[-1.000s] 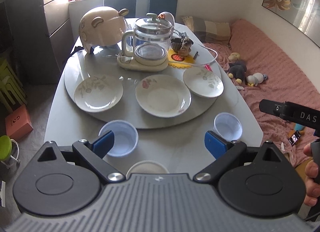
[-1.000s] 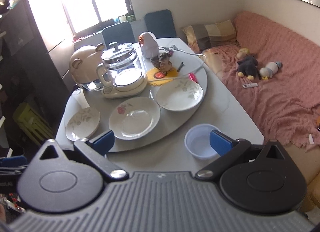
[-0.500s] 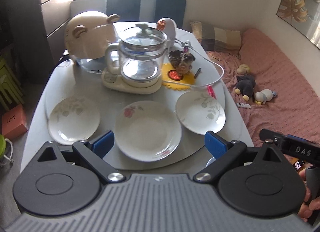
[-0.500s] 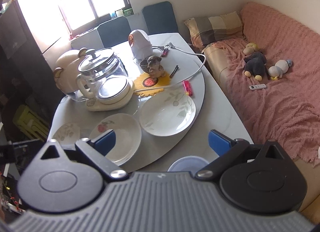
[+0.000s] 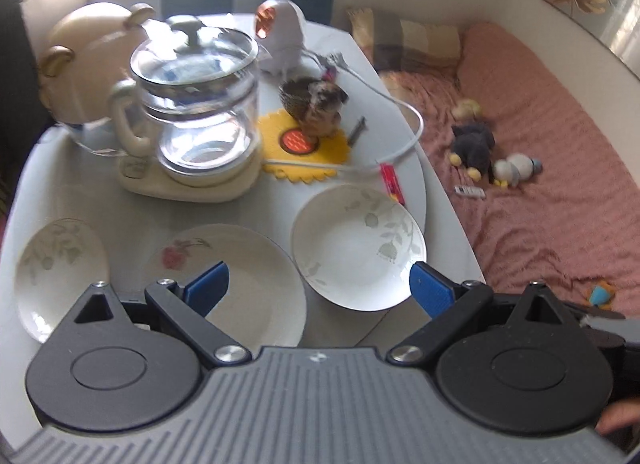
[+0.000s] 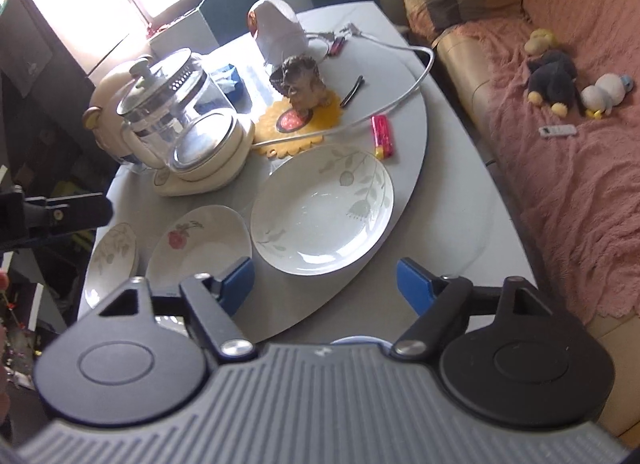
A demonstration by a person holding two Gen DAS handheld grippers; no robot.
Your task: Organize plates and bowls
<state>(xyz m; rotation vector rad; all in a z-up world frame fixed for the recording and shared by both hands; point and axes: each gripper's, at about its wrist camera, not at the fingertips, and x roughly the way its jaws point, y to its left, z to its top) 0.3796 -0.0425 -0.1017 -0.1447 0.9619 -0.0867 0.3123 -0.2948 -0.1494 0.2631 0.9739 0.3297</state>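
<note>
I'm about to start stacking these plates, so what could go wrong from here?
1. The white cable and red lighter lie just behind the leaf-pattern plate; lifting it may snag them.
2. The rose plate sits close beside it, so rims may knock.
3. The glass kettle stands near; a wide swing could hit it.

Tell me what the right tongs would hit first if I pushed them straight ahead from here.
Most likely the leaf-patterned plate: it lies directly ahead of the open right tongs, centred between the blue pads. Depth is hard to judge, and the tongs seem to be above the turntable, so a level push might pass over it toward the yellow mat.
</note>
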